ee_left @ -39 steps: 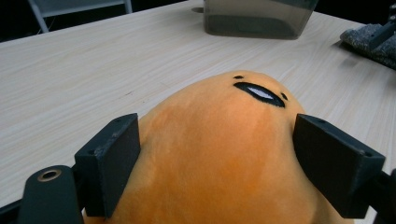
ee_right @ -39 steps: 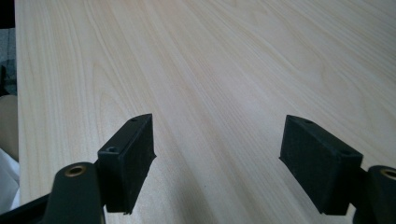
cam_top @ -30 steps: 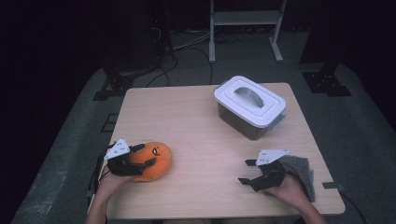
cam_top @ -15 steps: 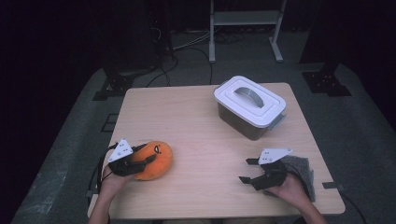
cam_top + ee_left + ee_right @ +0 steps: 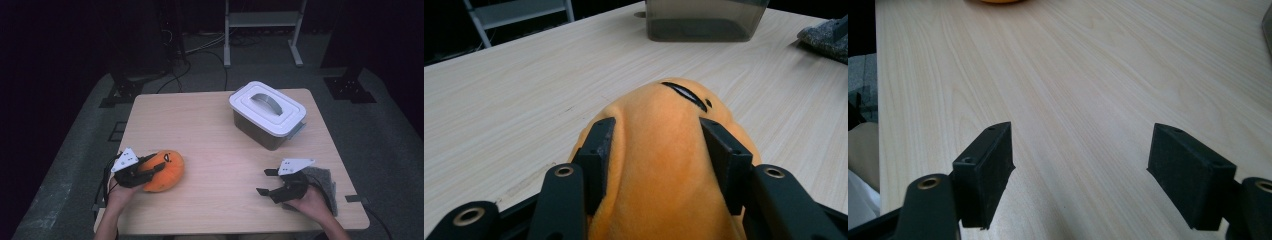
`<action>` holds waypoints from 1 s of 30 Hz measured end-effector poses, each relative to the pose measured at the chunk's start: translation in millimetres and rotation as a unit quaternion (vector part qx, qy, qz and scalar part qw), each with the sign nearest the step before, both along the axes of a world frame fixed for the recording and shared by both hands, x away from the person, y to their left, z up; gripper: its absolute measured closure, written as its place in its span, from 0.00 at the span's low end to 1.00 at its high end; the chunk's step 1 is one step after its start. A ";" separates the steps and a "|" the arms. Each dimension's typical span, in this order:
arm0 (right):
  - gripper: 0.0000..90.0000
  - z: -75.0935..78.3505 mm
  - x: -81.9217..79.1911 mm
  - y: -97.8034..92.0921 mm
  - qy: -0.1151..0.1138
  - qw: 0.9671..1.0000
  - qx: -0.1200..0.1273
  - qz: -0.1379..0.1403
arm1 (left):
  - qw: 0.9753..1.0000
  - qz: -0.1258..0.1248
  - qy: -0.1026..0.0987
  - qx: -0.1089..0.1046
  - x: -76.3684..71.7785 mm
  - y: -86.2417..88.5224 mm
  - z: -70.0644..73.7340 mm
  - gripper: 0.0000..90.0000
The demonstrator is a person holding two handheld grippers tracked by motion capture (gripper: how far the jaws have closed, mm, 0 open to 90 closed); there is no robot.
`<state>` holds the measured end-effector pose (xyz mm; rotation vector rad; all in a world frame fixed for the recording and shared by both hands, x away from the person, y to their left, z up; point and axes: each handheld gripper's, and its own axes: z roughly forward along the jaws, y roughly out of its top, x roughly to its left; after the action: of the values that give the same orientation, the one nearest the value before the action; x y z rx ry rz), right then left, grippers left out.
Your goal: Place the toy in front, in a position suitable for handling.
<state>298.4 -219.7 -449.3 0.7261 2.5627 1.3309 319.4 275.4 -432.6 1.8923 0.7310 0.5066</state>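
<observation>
A dark recording studio or lab

A pale wooden counter [image 5: 215, 130] stands on grey carpet [image 5: 385, 130], with black stand feet [image 5: 350, 87], loose floor cables [image 5: 200, 50] and a white metal rack [image 5: 262, 22] against black surroundings.

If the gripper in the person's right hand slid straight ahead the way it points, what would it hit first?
Probably the orange plush toy. The right gripper, jaws open and empty, points left across bare table; its own view shows an orange edge at the far end. Depth is hard to judge.

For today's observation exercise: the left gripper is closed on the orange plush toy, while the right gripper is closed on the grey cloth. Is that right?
Not quite. The right gripper is open and holds nothing, as the right gripper view shows; the grey cloth lies beside that hand. The left gripper does grip the orange plush toy.
</observation>
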 end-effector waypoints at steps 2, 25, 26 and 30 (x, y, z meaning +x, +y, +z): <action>0.27 0.2 -0.2 -0.6 0.000 1.000 0.001 0.000 | 1.000 -0.001 -0.001 0.002 -0.3 -1.3 1.3 0.60; 0.27 3.4 -1.2 -6.1 -0.012 1.000 -0.001 -0.007 | 0.998 -0.052 -0.010 -0.040 -6.9 -26.6 24.4 0.61; 0.27 3.5 -1.3 -6.4 -0.012 1.000 0.000 -0.008 | 0.997 -0.057 -0.012 -0.041 -7.3 -30.0 26.0 0.61; 0.27 4.3 -1.5 -8.3 -0.013 1.000 0.001 -0.010 | 0.996 -0.081 -0.009 -0.048 -7.2 -47.6 31.4 0.61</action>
<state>296.9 -228.0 -445.1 0.7283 2.5265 1.3281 312.2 227.8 -401.2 1.8359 0.5747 0.3796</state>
